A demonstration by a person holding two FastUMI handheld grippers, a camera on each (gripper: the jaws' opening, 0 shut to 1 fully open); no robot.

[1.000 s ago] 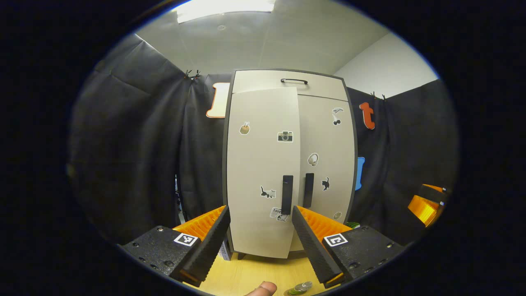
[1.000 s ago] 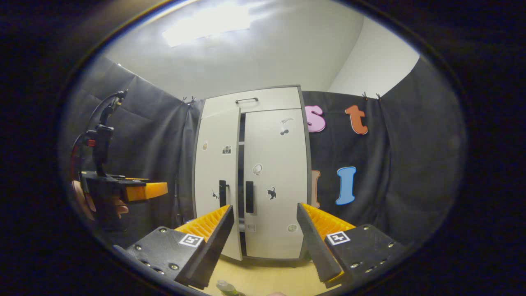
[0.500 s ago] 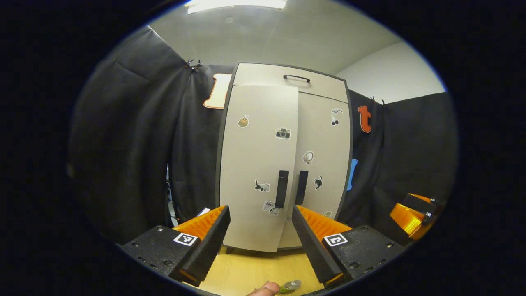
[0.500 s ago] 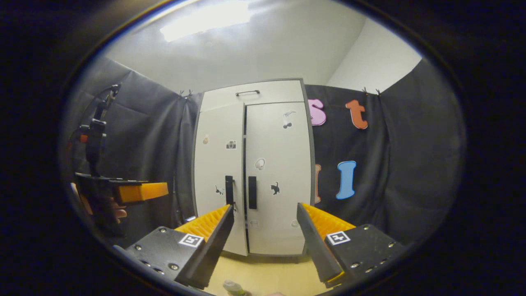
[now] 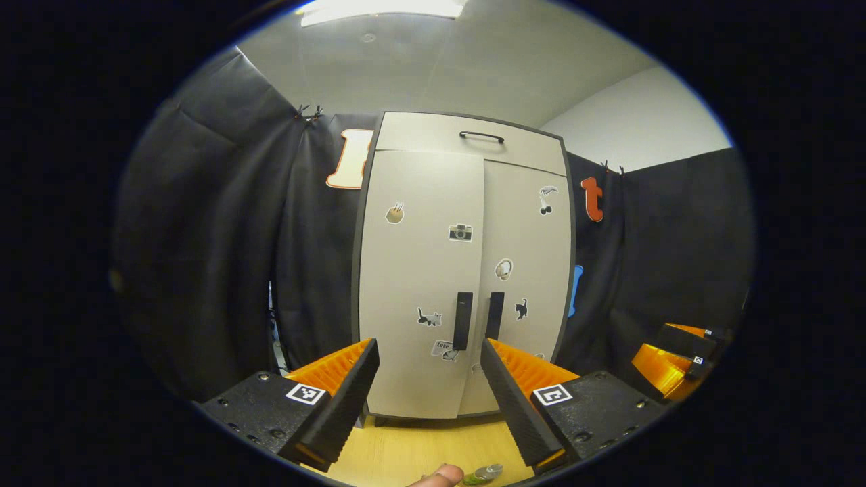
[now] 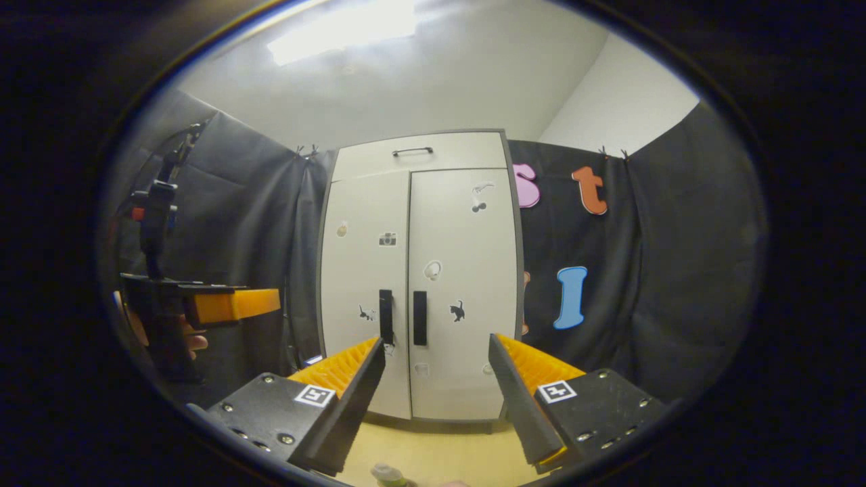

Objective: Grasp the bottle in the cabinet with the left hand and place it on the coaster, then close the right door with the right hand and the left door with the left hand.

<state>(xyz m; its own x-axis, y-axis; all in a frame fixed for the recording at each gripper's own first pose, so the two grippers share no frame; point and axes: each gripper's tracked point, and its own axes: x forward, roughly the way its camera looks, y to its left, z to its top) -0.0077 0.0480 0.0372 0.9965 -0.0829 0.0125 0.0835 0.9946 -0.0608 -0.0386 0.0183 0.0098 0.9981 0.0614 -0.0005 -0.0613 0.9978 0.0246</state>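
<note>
Left gripper view: the left gripper [image 5: 427, 396] is hovering in front of the cabinet [image 5: 463, 264], aimed level at its lower half, fingers spread wide with nothing between them and not touching the doors. The left door [image 5: 419, 284] and right door [image 5: 526, 270] are both lying flush, handles side by side at the seam. The bottle [image 5: 486, 472] is showing only as a cap and a sliver of green at the bottom edge, on the wooden table [image 5: 419, 450] below the fingers, next to a fingertip [image 5: 438, 476]; I cannot tell from here whether it is sitting on the coaster. The right gripper [image 5: 670, 358] is showing at the far right, low and well apart from the cabinet.

Risk, as I judge it: the bottle is standing directly beneath both tools, so a downward withdrawal could be knocking it over. A door not fully latched could also be swinging back open.

Right gripper view: the right gripper [image 6: 436, 396] is facing the cabinet square on, held level, jaws spread and empty. The doors are appearing closed, with only a thin seam between them. The bottle [image 6: 387, 473] is peeking in at the bottom edge. The left gripper [image 6: 233, 304] is jutting in from the left, a hand [image 6: 193, 341] holding it.
</note>
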